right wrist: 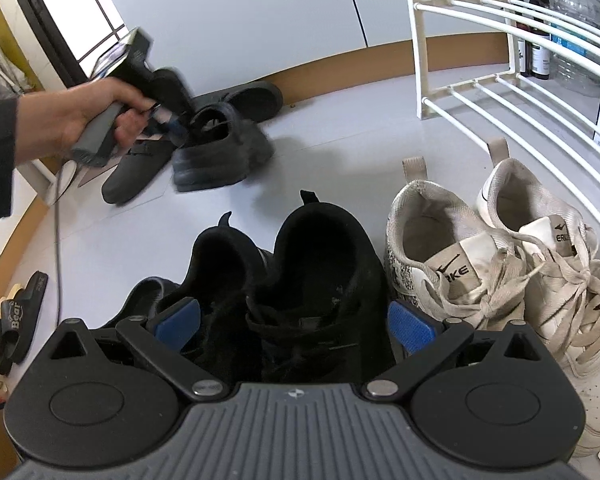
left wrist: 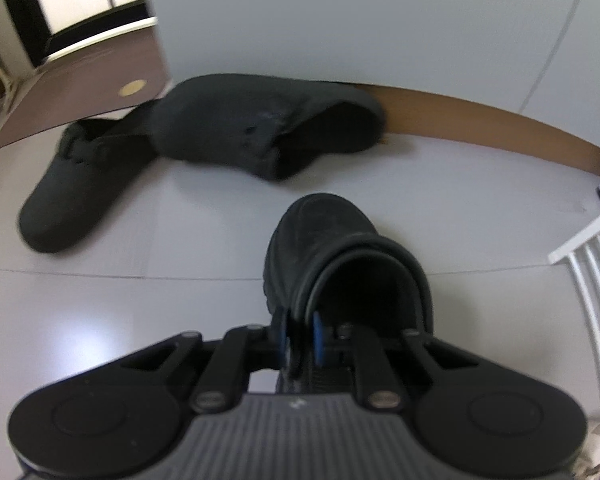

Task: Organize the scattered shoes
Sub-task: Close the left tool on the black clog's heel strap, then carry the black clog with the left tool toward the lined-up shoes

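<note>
Left gripper clamped on black shoe collar; we carry level toward row. Right gripper jaws apart, empty.

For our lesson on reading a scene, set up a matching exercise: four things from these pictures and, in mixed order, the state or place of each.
Things:
1. left tongs
2. right tongs
3. white sneakers
4. white rack

States:
A. open
B. side by side on the floor
C. shut on a black shoe
D. standing with bare shelves

Pairs: 1-C, 2-A, 3-B, 4-D
</note>
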The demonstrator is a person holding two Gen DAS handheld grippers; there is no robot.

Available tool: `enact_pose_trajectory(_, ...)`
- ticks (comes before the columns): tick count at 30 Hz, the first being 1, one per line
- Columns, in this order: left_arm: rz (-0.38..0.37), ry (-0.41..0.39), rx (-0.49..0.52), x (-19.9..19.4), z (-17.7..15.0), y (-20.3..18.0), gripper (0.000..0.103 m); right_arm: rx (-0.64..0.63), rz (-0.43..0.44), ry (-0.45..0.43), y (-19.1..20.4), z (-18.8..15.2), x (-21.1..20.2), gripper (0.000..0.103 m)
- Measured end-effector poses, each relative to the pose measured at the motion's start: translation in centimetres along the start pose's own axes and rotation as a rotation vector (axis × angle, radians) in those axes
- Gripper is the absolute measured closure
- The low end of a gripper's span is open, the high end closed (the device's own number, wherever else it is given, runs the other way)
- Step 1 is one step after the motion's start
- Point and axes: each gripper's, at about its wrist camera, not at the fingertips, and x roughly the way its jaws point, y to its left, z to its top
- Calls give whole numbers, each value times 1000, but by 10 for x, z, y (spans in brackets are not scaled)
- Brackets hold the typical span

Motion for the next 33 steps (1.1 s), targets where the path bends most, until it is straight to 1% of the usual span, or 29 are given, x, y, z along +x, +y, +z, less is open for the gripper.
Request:
enact_pose_trajectory(2, 11, -1, -17, -2, -5, 20, 90, 5, -4, -2, 2, 2, 2, 0)
enact_pose_trajectory(4, 16, 1, -24, -5, -10, 32, 90, 0, -4, -5, 5, 3, 3, 0)
enact_pose_trajectory(11, 30, 19, -39, -12, -41, 93, 90, -41, 6, -3, 27, 5, 10, 0)
enact_pose_trajectory(15, 21, 23, -62, -18, -61, 131, 90, -58, 13, -3, 41, 5, 13, 0)
enact_pose_trajectory(18, 4, 20, -84, -27, -67, 155, 90, -73, 17, 7, 51, 4, 15, 0)
enact_pose_trajectory(22, -17, 7, -88, -37, -84, 172, 90, -88, 15, 20, 64, 2, 20, 0)
enact_pose_trajectory(25, -41, -6, -122, -42, -107, 190, 90, -100, 16, 26, 72, -1, 23, 0)
enact_pose_trajectory(27, -43, -6, -139, -43, -119, 200, 90, -105, 20, 35, 79, -1, 25, 1)
enact_pose_trajectory(33, -67, -19, -167, -48, -153, 211, 90, -125, 27, 48, 92, -3, 29, 1)
